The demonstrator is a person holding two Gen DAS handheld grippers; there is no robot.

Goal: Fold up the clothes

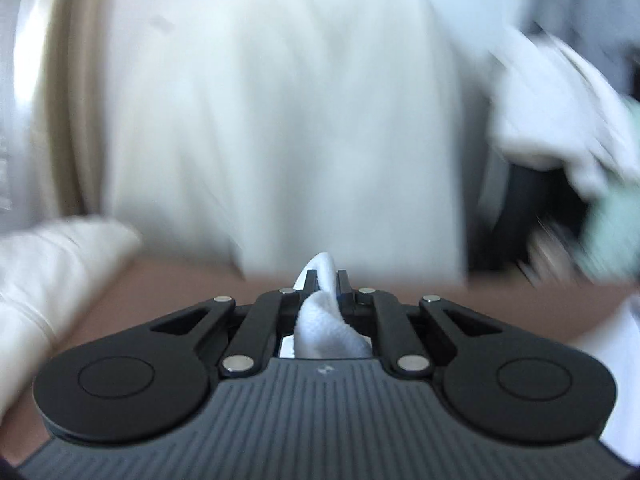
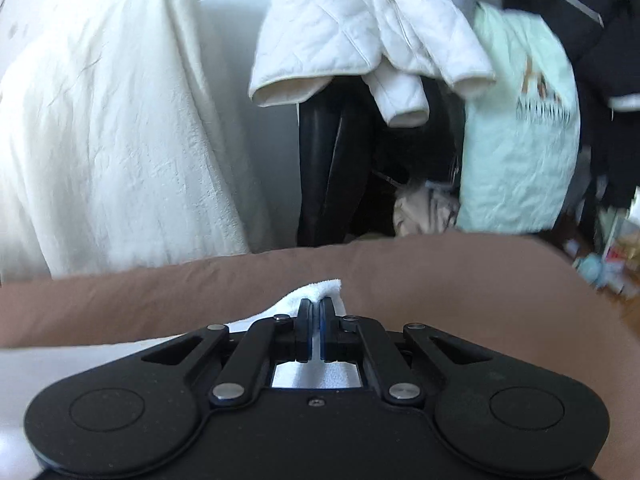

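Note:
A small white terry cloth [image 1: 332,332] is bunched between the fingers of my left gripper [image 1: 325,278], which is shut on it just above a brown bed surface [image 1: 180,280]. The left wrist view is smeared by motion. In the right wrist view my right gripper [image 2: 316,306] has its fingers pressed together over a corner of the white cloth [image 2: 322,288], and a thin strip of cloth shows between them. That cloth runs off to the lower left over the brown surface [image 2: 440,280].
A cream blanket [image 2: 100,140] hangs behind the bed on the left. A black chair [image 2: 332,168] beyond the edge carries a white quilted jacket [image 2: 360,32], a mint garment [image 2: 520,140] and dark clothes. More white fabric [image 1: 52,272] lies blurred at the left.

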